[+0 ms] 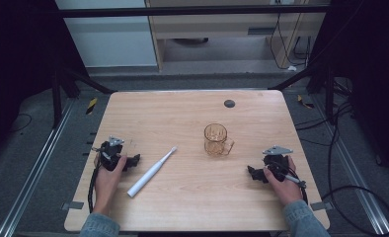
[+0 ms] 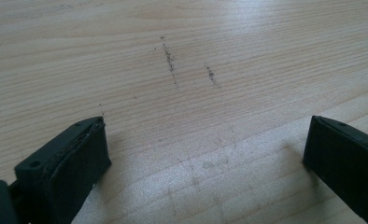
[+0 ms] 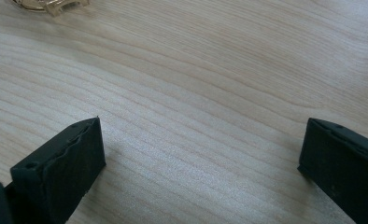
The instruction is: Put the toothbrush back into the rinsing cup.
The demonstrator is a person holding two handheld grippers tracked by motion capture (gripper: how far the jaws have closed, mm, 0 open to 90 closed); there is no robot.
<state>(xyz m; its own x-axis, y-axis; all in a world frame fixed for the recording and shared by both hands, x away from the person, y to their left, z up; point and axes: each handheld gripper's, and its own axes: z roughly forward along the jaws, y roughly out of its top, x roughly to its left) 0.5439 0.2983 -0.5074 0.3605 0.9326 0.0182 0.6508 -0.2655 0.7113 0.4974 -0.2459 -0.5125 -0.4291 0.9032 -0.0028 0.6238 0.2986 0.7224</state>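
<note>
I take the amber ribbed glass mug (image 1: 215, 138) as my landmark. The white electric toothbrush (image 1: 151, 171) lies flat on the pale wooden surface (image 1: 192, 207), well to the mug's left and a little nearer me. Its long axis runs on a diagonal, with the brush head pointing up toward the mug and the thick handle end pointing down toward my left side.

My left claw (image 1: 133, 159) rests on the surface farther from the mug than the toothbrush, just beside the middle of the handle, so it is much the nearer one. My right claw (image 1: 252, 172) sits on the mug's other side, near its handle and well apart from the toothbrush. Both claws are released, their jaws spread wide with nothing between them.

I judge that a short reach toward the mug brings the left claw across the handle.

The high view gives me this whole layout. The left claw's (image 2: 205, 154) own view adds dark scuffs on the wood, while the right claw's (image 3: 203, 154) view catches the mug's base (image 3: 46, 4) at its top-left edge.
</note>
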